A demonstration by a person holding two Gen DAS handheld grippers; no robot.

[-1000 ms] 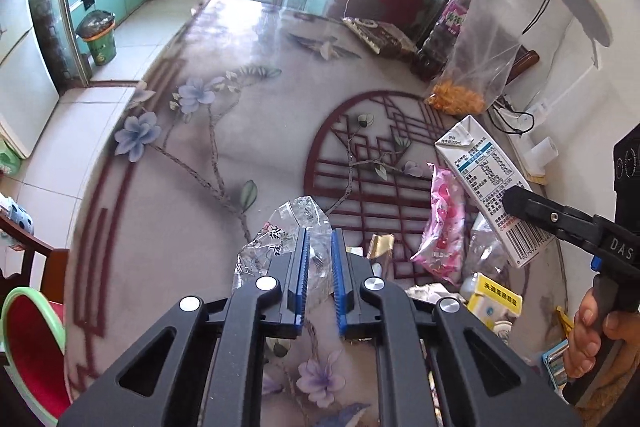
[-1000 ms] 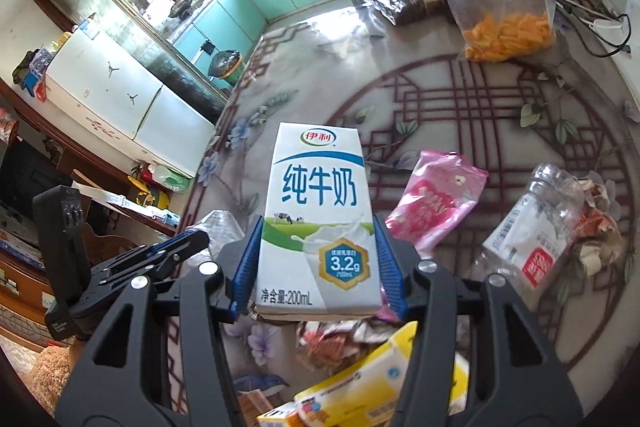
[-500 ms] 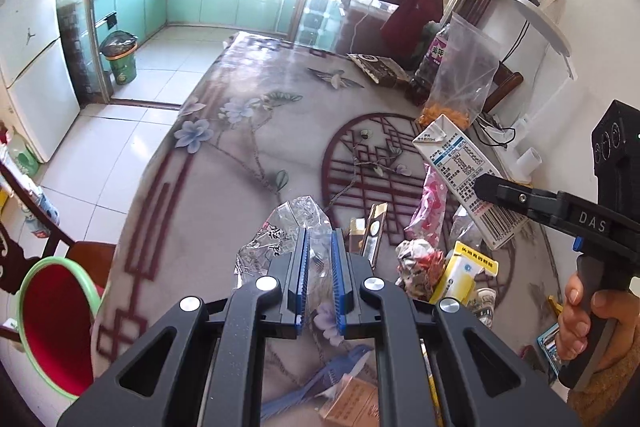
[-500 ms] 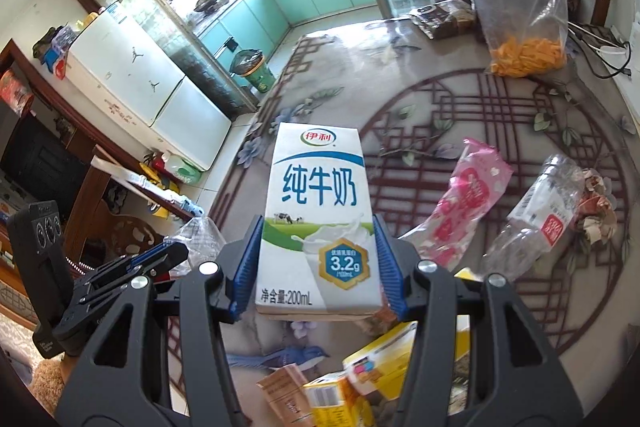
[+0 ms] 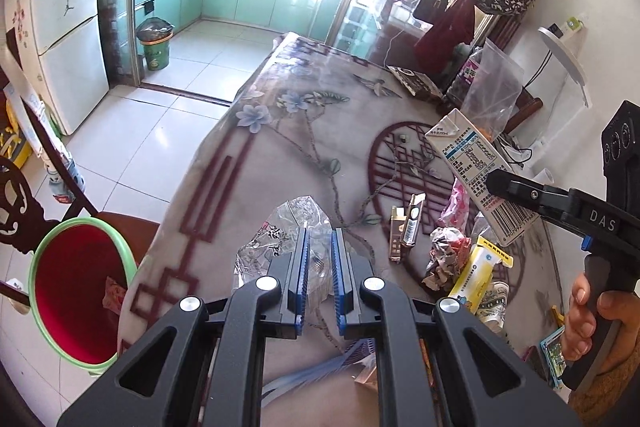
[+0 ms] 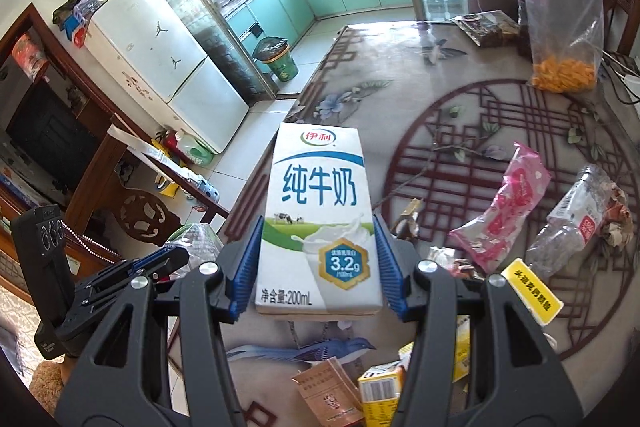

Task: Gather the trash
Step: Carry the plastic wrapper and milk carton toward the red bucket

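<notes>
Left hand-held gripper (image 5: 319, 269) clamped on a clear plastic wrapper (image 5: 280, 243); right hand-held gripper (image 6: 318, 269) clamped on a milk carton (image 6: 320, 215).

Left to right: green-rimmed red bin (image 5: 76, 291) sits low beside the counter (image 5: 280, 155) edge. Wrapper is pinched between nearly closed blue pads, held above the counter's near edge. Carton upright between the right pads, gripped at its lower sides, clear of the surface. On the counter to the right of the carton: pink packet (image 6: 506, 211), then a crushed clear bottle (image 6: 572, 223). Yellow box (image 5: 478, 269) and crumpled paper (image 5: 446, 251) lie near the front. Bag of orange snacks (image 6: 560, 23) stands at the far right.
</notes>
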